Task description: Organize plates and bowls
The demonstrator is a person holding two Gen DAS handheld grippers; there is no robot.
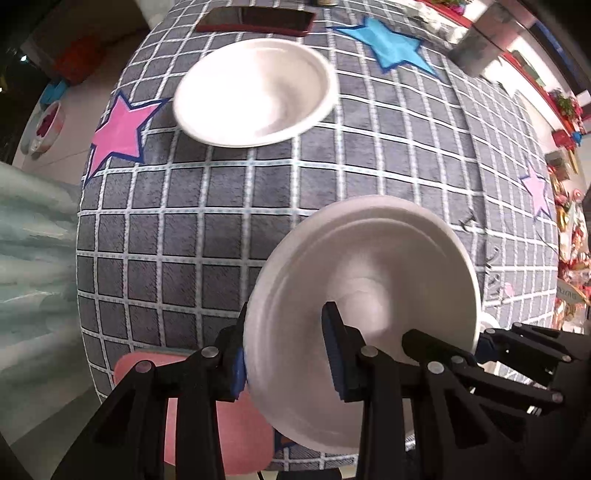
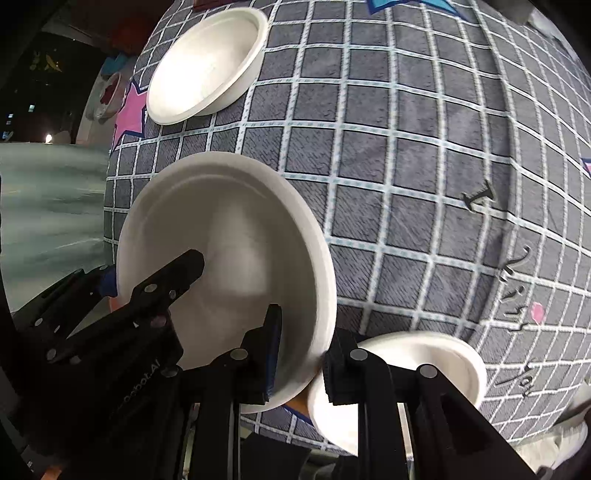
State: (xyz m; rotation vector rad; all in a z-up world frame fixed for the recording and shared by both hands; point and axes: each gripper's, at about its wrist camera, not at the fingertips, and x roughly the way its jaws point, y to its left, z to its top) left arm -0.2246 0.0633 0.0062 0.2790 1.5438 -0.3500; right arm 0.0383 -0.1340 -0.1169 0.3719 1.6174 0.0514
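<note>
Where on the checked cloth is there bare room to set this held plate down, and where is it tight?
Bare cloth lies between the far bowl and the held plate, and rightward toward the blue star. It is tight at the near edge: both grippers, left and right, grip the plate's rim, beside another bowl.

Plate: white, matt, paper-like. Bowl: same finish. Tablecloth: grey checked woven cloth. Phone, upper frame: glossy.
</note>
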